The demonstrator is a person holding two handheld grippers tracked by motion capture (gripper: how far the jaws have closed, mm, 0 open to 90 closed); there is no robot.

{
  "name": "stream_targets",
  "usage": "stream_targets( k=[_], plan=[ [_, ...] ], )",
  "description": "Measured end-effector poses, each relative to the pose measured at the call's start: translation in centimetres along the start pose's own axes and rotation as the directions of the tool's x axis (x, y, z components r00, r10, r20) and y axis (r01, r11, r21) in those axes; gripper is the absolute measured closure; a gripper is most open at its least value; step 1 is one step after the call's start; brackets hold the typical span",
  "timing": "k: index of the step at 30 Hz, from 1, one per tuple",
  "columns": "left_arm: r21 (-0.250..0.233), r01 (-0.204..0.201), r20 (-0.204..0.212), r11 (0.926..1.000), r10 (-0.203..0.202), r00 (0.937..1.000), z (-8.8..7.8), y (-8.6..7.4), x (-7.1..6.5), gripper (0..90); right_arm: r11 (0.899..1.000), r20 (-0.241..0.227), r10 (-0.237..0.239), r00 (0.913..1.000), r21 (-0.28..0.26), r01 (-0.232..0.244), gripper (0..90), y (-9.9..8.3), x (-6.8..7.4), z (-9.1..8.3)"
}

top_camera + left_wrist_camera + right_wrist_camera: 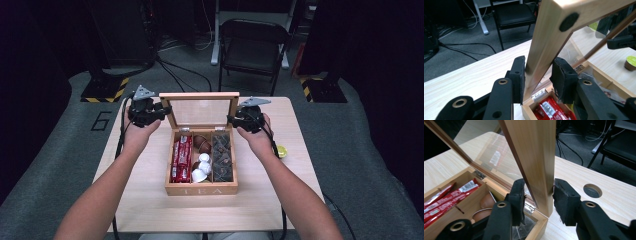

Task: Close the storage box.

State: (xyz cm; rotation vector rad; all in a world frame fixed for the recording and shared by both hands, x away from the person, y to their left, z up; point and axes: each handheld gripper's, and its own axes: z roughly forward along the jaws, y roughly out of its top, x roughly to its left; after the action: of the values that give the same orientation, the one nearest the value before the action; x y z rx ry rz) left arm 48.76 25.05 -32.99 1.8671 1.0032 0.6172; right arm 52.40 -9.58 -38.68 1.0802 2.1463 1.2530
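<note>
A wooden tea box (201,189) sits in the middle of a pale wooden table (145,205), its glass-paned lid (200,96) raised upright on hinges at the back edge; the left gripper (161,111) is clamped on the left side rail of the lid frame, one pad flat against the outer face of the wood in the left gripper view (521,75); the right gripper (233,120) stands astride the right rail, and in its own view (537,195) the pads lie close against the wood, too close to tell whether they press. Inside the box, red packets (182,159) fill the left compartment, brown and white capsules (201,159) the middle, dark sachets (222,156) the right; a green-topped capsule (282,150) lies on the table just right of the right hand.
</note>
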Motion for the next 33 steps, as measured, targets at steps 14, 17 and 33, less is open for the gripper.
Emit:
stream_targets(
  k=[14,17,33],
  plan=[
    [-0.028,-0.007,0.039,0.9996,0.008,0.9992,-2.7,-0.8,-1.4,60.8,0.999,-0.047,-0.009,0.9989,-0.041,0.007,55.1,0.5,1.2,-3.8],
    [-0.028,-0.008,0.048,0.9996,0.009,0.9988,-3.1,-1.3,-1.6,59.9,0.999,-0.061,-0.019,0.9980,-0.034,0.017,53.7,0.5,1.5,-4.5],
    [-0.045,-0.017,0.083,0.9989,0.020,0.9963,-4.7,-4.3,-3.3,55.2,0.996,-0.115,-0.028,0.9929,-0.088,0.018,52.3,-1.7,3.8,-8.3]
  ],
)
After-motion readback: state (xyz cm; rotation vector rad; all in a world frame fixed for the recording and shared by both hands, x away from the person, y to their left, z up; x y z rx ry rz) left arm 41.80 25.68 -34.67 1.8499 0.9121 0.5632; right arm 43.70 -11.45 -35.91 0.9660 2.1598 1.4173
